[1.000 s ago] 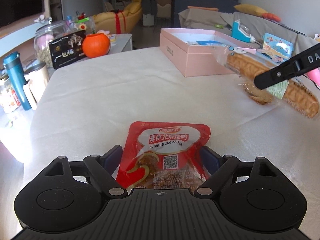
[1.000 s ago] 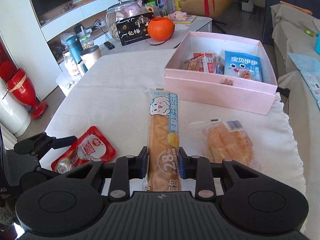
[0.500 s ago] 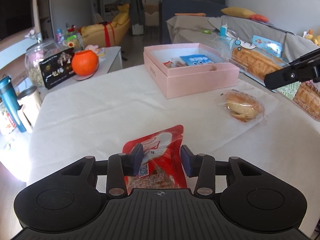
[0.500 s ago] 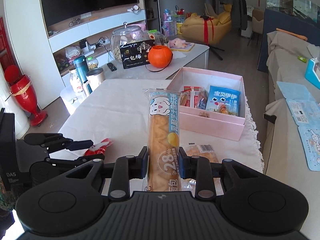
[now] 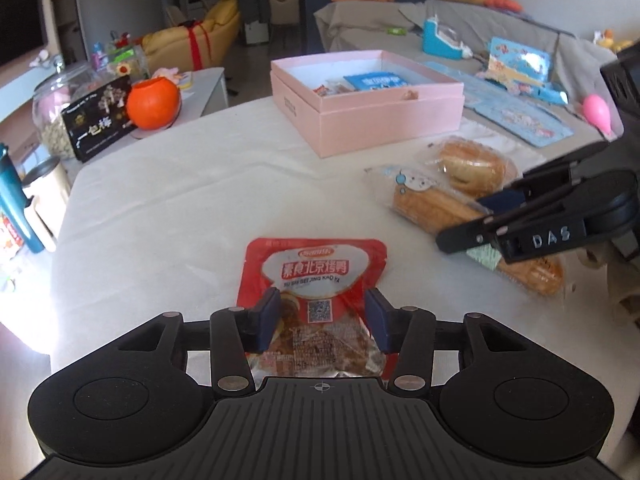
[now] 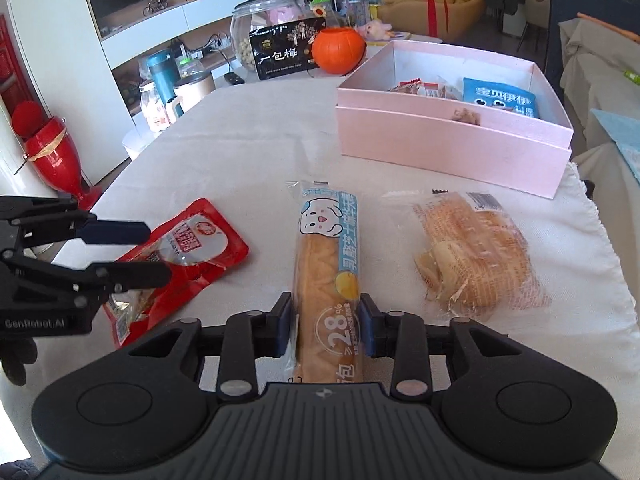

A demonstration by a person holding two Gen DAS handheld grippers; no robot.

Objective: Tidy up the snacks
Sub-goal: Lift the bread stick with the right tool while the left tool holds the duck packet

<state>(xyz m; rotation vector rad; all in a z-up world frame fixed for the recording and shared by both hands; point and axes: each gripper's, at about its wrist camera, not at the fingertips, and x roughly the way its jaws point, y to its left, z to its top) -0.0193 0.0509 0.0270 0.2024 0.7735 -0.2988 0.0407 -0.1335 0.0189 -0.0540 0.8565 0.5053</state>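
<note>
A white-clothed table [image 5: 160, 208] is spread across a bright living room, and a pink box [image 5: 384, 120] is seen at one o'clock in the left wrist view, already part-filled with small packets.

The left gripper [image 5: 322, 316] is held over the near end of a red pouch [image 5: 316, 268]. Its jaws have just been opening, and the pouch is left flat on the cloth between the pads, which are parted and not pressed in.

In the right wrist view, the right gripper [image 6: 326, 328] is set astride a long bread pack [image 6: 324, 264]. Its jaws have just been opening too: a sliver of gap is seen at the left pad, and the pack is lying on the table, loosely framed rather than pinched. A wrapped bun [image 6: 476, 260] is lying loose at three o'clock of the bread.

The step is judged to be an early one, with three snacks not yet boxed. A firm re-grip is called for next, then a lift clear over the box wall at one o'clock.

Open cloth is offered between snacks and box. The table edge is close at four o'clock beyond the bun, and the two grippers are near each other, so crossing paths should be avoided.
</note>
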